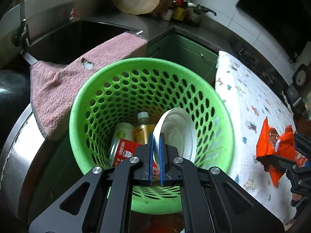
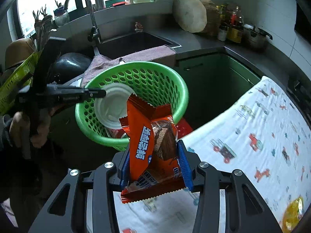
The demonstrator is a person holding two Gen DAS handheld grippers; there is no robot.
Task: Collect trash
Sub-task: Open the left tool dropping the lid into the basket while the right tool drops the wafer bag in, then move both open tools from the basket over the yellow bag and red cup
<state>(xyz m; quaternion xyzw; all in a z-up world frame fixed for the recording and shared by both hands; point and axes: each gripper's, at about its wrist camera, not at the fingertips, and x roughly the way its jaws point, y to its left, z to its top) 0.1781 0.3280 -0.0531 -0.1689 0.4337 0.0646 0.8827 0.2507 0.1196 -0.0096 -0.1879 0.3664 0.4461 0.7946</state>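
- Kitchen floor: green perforated basket already holds a bottle.
- My left gripper fingers pinch a white paper bowl over it; I release next.
- My right gripper fingers clamp an orange snack wrapper; it follows.

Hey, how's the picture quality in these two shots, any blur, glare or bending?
Left wrist view: fisheye bends the counter edge, dark corners; the towel and basket rim look slightly smeared, while the cup in the left gripper is sharp. Right wrist view: the window is blown out white; the wrapper is crisp, the cloth soft.
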